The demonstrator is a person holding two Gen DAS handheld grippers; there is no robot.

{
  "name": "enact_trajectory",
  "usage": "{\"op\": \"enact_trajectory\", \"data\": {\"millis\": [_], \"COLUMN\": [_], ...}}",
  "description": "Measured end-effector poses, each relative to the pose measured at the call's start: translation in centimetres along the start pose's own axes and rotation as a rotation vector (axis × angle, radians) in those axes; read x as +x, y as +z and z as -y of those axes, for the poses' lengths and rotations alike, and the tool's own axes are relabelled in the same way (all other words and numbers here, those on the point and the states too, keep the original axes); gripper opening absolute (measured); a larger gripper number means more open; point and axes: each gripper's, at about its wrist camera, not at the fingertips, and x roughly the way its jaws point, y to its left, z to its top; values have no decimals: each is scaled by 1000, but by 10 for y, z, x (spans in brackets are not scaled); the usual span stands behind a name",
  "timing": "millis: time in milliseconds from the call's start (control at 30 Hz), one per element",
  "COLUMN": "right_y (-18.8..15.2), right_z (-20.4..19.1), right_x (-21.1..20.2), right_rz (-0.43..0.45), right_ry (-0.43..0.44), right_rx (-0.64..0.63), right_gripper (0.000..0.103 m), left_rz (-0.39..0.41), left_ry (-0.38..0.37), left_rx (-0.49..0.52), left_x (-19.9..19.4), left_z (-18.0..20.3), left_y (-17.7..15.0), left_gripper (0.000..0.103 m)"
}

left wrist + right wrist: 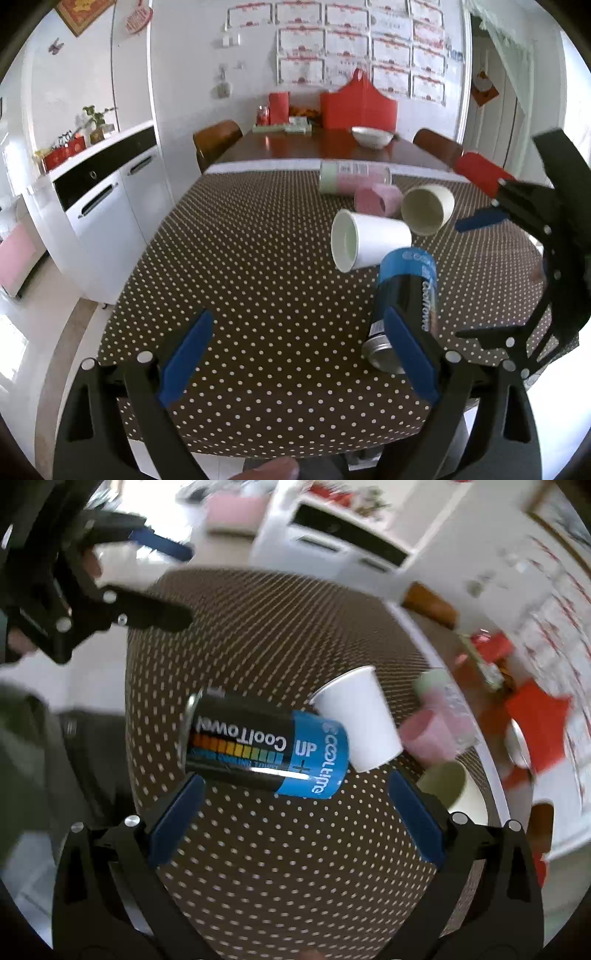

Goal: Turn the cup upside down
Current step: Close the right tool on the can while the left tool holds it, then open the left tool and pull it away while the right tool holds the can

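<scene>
Since every cup lies on its side, the step in hand looks like choosing one and closing on it, and nothing is flipped yet. The tabletop, covered in a dark dotted cloth, carries five vessels in a loose cluster on its right half. Largest is the battery-printed can-shaped cup, one of its kind, lying flat with its metal end toward the person. Just beyond it, touching or nearly so, lies one white paper cup with its mouth facing left in the left wrist view. Behind that sit one cream cup, one small pink cup and one pale pink-and-green bottle, all lying down and close together.

The left hand-held gripper has its blue pads spread wide and grips nothing; its right pad overlaps the can's near end in its own view. The right hand-held gripper is equally wide open and empty, poised above the can and the white cup.

To do this well, I would bring the right jaws square across the body of the chosen cup, likely the white one, clear of its neighbours, squeeze gently since paper crushes, then lift and rotate until the mouth faces down before setting it on bare cloth.
</scene>
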Motion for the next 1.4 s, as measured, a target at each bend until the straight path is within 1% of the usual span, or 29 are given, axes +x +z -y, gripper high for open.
{"op": "enact_trajectory", "data": {"millis": [133,267,367,433,533,567,633,700,833,933,1000,1033,1233,1400], "right_y": [13,30,39,46,59,63,64,68,85,96,102,107,105,89], "right_z": [4,-2,-7,-8,2,6,8,7,4,6,7,7,24,26], "right_x": [12,30,44,53,64,69,74,76,80,89,95,97,100,90], "right_rz": [-34,-85,-113,-134,-160,-183,-225,-240,-227,-238,-248,-250,-254,-258], "right_ry": [101,192,267,295,353,383,409,416,432,438,459,462,464,443], "right_rx": [-147,-315,-389,-414,-356,-322,-309,-322,-338,-335,-315,-296,-184,-128], "right_gripper": [97,97,97,97,96,96,96,96,96,95,84,75,74,74], "left_rz": [-49,-81,-102,-117,-134,-138,-142,-142,-147,-148,-146,-145,-141,-130], "left_ry": [-12,-10,4,13,28,30,28,27,22,24,25,26,18,-2], "left_rx": [13,7,-14,-31,-43,-47,-52,-55,-64,-68,-73,-75,-75,-59], "left_x": [15,25,30,35,39,41,43,44,47,46,44,43,42,37], "left_z": [3,0,-8,-15,-23,-25,-28,-31,-35,-40,-42,-42,-41,-32], "left_y": [1,0,-1,-2,-3,-4,-4,-3,-4,-5,-6,-6,-6,-8], "left_gripper": [92,92,92,92,92,92,92,92,92,92,92,92,92,92]}}
